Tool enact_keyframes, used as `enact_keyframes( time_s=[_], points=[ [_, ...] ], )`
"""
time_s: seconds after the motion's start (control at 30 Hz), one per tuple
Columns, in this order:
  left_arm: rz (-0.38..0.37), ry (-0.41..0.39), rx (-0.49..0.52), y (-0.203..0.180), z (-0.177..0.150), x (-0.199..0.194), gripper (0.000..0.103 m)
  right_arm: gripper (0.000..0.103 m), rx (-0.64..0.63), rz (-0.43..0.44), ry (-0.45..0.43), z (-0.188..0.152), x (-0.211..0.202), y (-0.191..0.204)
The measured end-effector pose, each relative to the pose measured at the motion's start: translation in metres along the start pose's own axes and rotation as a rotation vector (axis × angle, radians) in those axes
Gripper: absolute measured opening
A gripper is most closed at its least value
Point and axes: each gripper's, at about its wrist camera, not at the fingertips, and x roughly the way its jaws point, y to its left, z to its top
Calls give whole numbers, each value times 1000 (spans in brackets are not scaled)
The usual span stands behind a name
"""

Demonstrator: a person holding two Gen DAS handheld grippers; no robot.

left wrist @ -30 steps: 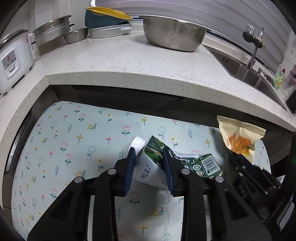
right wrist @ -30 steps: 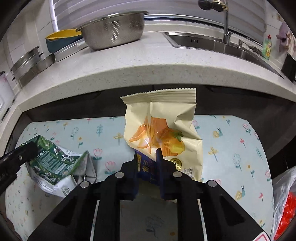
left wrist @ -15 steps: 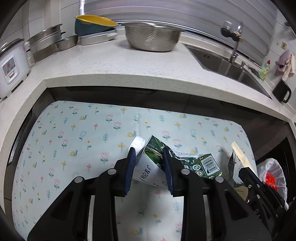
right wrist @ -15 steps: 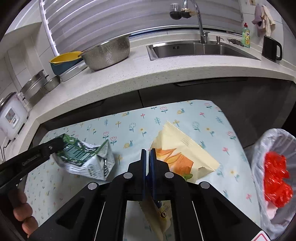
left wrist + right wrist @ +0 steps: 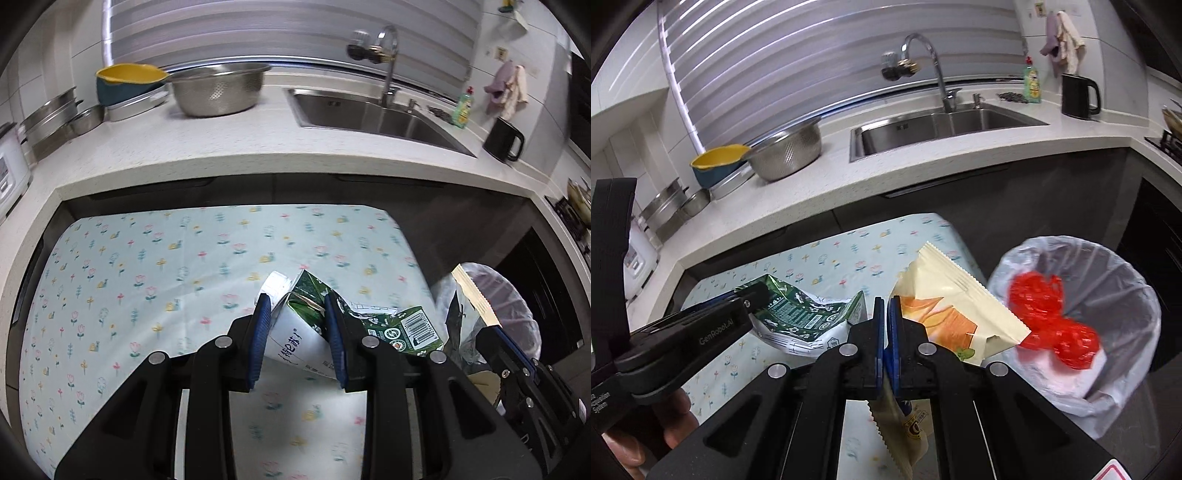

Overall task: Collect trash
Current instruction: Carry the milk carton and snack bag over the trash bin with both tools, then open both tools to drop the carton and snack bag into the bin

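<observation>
My left gripper (image 5: 297, 306) is shut on a crumpled green-and-white milk carton (image 5: 306, 328) and holds it above the floral tablecloth (image 5: 147, 280). The carton also shows in the right wrist view (image 5: 798, 314), held by the left gripper (image 5: 753, 295). My right gripper (image 5: 885, 310) is shut on a cream snack bag (image 5: 953, 310) with an orange print, held in the air left of the trash bin (image 5: 1108, 295). The bin has a white liner and holds red trash (image 5: 1049, 314). In the left wrist view the bag's edge (image 5: 469, 295) and the bin (image 5: 513, 306) sit at the right.
A white counter (image 5: 221, 147) wraps behind the table with a steel colander (image 5: 218, 92), a yellow-and-blue bowl (image 5: 125, 85), a sink (image 5: 369, 114) with tap, a black kettle (image 5: 502, 140) and a rice cooker (image 5: 7, 173). Dark cabinets stand below it.
Both grippers have lifted and swung right with their loads. The snack bag has moved from above the table to beside the bin, which has come into view.
</observation>
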Motion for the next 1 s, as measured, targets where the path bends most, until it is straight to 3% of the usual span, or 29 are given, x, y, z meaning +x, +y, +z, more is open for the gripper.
enact_keyframes(
  time_s=[0.47, 0.8, 0.83, 0.9, 1.0],
  points=[
    [-134, 12, 163, -132, -5, -1, 29, 3, 123, -127, -64, 9, -49, -123],
    [-256, 133, 271, -214, -24, 44, 30, 3, 190, -189, -77, 10, -53, -183],
    [-262, 137, 271, -218, -26, 47, 33, 3, 197, -189, -73, 10, -50, -187],
    [-268, 135, 267, -223, -27, 51, 55, 3, 202, -182, -67, 11, -44, -191],
    [-260, 94, 262, -224, -26, 50, 64, 3, 197, -176, -63, 14, -36, -193]
  ],
)
